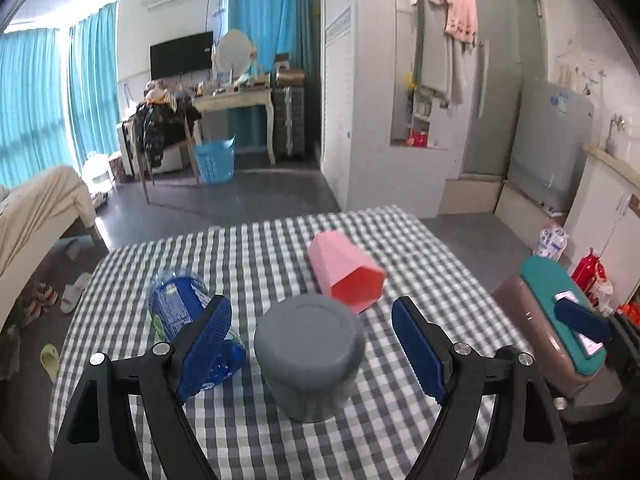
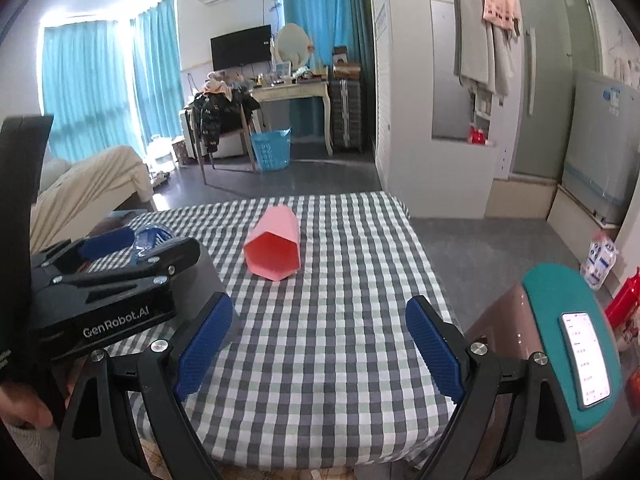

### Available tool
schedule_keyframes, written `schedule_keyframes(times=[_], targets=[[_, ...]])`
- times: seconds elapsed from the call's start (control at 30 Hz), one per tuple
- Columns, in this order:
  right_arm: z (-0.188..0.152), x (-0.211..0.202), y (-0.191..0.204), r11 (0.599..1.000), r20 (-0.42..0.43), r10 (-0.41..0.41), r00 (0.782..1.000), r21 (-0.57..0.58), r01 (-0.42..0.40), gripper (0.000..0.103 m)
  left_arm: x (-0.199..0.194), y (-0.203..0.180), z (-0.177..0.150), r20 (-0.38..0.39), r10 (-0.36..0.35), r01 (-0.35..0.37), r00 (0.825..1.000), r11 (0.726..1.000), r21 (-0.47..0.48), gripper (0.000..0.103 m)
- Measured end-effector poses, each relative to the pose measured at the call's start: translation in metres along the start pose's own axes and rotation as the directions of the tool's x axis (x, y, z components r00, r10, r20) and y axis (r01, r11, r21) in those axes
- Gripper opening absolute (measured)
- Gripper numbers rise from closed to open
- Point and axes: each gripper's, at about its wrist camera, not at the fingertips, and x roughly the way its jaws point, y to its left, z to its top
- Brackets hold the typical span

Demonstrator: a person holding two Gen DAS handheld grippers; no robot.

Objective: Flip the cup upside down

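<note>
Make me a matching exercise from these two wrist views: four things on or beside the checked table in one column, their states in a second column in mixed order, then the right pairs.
Things:
1. grey round cup
2. pink faceted plastic cup
3. clear plastic bottle with blue label
4. smartphone with lit screen

States:
A. on its side, open mouth toward the cameras
B. flat on a teal-topped stool beside the table
C. mouth down, flat base up, between the open left claw
D. lying down, partly hidden behind a blue finger pad

Pairs: 1-C, 2-A, 3-D, 4-B
</note>
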Motion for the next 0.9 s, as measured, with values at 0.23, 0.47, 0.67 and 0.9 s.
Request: schedule_keyframes(times=[0.23,0.47,0.67,0.9], targets=[[-0.003,-0.034,0.009,1.000,0.062,-0.002,0.998,-0.003,0.003,0.089,-0.068,0.020,0.000,0.136,0.037,-0.029,0.990,0.998,-0.062,0.094],[-0.013,-0.064,0.033,0.998,0.139,0.048,0.989,-0.051,-0.041,0.089,-0.125,0.056,-0.032,0.225,0.172,-0.135,0.959,0.976,-0.169,0.099],[-0.031,-0.063,0.058,0.993,0.139,0.101,0.985,-0.081,-0.090,0.094,-0.140,0.069,-0.068,0.215,0.253,-0.207,0.943,0.954,-0.216,0.099],[-0.038,-0.053,0.069,0.991,0.136,0.102,0.986,-0.095,-0.089,0.102,-0.127,0.070,-0.092,0.175,0.246,-0.209,0.953,0.956,-0.207,0.099]])
